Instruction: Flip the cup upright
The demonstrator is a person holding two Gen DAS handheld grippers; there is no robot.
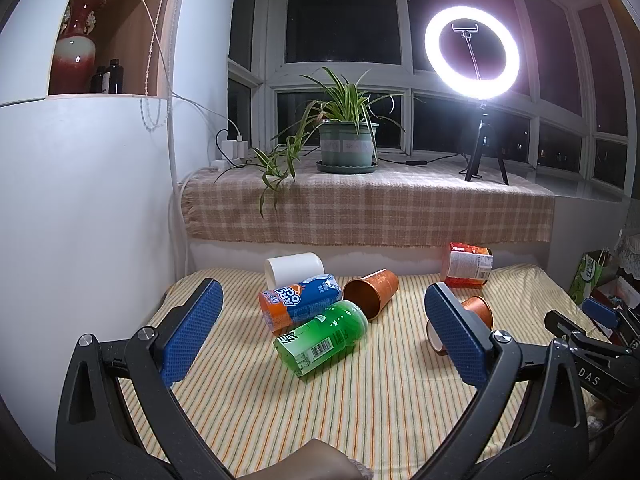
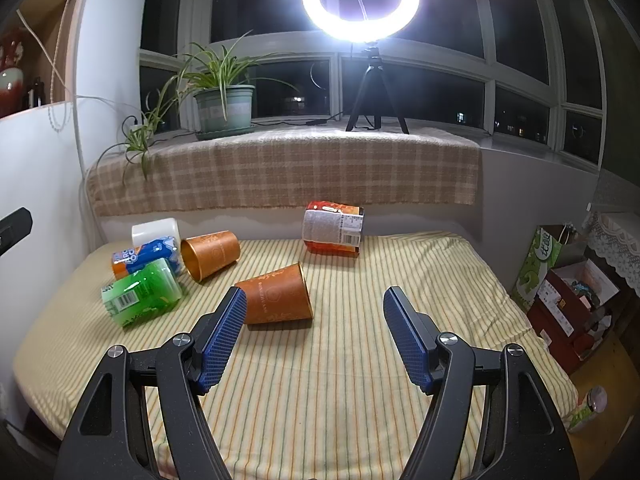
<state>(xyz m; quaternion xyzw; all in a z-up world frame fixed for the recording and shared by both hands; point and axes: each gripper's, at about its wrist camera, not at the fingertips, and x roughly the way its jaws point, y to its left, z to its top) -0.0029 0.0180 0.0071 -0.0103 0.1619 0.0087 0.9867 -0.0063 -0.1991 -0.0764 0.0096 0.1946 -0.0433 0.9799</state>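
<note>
From my right wrist camera, my right gripper hangs above the striped cloth with its blue fingers spread wide and nothing between them. The nearest copper cup lies on its side just beyond my left-hand pad, at about 11 o'clock from the gap, its mouth turned toward 1 o'clock and its base toward me; I cannot tell whether the pad touches it. A second copper cup lies tipped further off at 10 o'clock, its open mouth facing me, beside a green can, a blue and orange can and a white cup, all on their sides. A red cup with a label lies at 12 o'clock near the back wall. On the left wrist camera, my left gripper is also released, fingers far apart, with the green can at 12 o'clock in the gap but beyond the tips. There the nearest copper cup peeks out behind the right-hand pad at 2 o'clock, and the second one sits at 12 o'clock past the green can. The ring light and potted plant stand on the checked sill at the far end.
</note>
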